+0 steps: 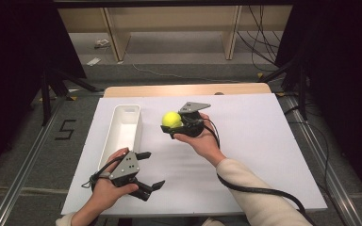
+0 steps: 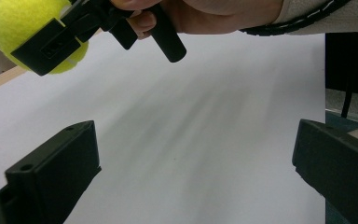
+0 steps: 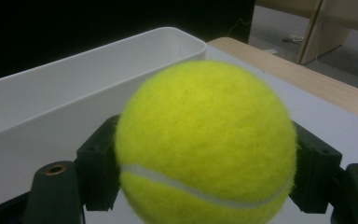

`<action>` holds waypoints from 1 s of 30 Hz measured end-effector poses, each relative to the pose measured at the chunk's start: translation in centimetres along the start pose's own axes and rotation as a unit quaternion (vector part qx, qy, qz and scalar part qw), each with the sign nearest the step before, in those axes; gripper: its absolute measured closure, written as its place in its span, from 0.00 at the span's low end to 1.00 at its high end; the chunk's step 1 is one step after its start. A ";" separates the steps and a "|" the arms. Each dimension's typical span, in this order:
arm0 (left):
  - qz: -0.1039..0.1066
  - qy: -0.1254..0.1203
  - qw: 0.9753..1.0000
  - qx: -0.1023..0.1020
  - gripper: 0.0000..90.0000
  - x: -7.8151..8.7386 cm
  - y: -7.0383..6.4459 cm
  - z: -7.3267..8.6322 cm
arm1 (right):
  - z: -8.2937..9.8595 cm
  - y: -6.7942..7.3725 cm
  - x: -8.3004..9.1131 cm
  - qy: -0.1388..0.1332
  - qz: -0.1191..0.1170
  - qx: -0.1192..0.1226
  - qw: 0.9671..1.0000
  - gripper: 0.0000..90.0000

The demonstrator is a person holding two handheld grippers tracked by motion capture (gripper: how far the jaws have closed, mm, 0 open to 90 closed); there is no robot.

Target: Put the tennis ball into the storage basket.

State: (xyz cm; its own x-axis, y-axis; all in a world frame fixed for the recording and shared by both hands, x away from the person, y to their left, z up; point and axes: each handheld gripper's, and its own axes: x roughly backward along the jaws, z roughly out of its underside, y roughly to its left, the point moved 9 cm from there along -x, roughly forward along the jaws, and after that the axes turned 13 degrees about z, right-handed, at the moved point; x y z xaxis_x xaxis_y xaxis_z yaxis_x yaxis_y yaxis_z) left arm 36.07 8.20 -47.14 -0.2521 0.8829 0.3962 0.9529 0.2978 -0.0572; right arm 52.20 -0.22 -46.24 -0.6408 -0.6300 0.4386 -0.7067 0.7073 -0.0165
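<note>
High view showed us a white foam board covering a wooden table, with a long white plastic bin lying lengthwise at the left of the board, its inside bare as far as we could see. We held the right gripper above the middle of the board, just right of the bin's far half, and its jaws were clamped on a fuzzy yellow-green tennis ball. The ball hung clear of the board, carried in the air near the bin but not over it.

Our left gripper rested low at the near left, close to the bin's near end, with its jaws spread wide and nothing between them. In the left gripper view we saw those jaws far apart over bare white board, and the ball with the other gripper at the far left.

In the right gripper view the ball sat between the two black jaws, gripped at its sides across the widest part, the bin just beyond it.

We judged the ball light, springy and felt-covered, so not slippery; a grip across its middle seemed safest, since an off-centre squeeze could let it pop out.
</note>
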 end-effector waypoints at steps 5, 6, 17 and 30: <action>0.000 0.001 1.000 0.000 0.00 0.0 0.0 0.0 | -0.2 0.1 0.0 -0.001 -0.002 0.001 1.000 0.29; 0.000 0.001 1.000 0.000 0.00 0.0 0.0 0.0 | -0.2 0.2 0.0 -0.002 -0.002 0.001 1.000 0.29; 0.001 0.001 1.000 -0.001 0.00 0.0 -0.1 0.0 | -0.6 1.2 -0.2 -0.004 -0.011 0.006 1.000 0.29; 0.001 0.000 1.000 -0.001 0.00 0.0 -0.1 0.0 | -0.9 2.6 -0.7 -0.007 -0.024 0.012 1.000 0.29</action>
State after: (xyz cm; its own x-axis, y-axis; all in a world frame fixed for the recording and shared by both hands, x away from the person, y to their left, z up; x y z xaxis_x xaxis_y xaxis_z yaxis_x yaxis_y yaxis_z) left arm 35.99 8.20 -47.10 -0.2502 0.8834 0.3963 0.9539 0.2950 -0.0553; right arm 51.09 2.38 -45.75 -0.6095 -0.6676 0.4275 -0.7436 0.6684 -0.0164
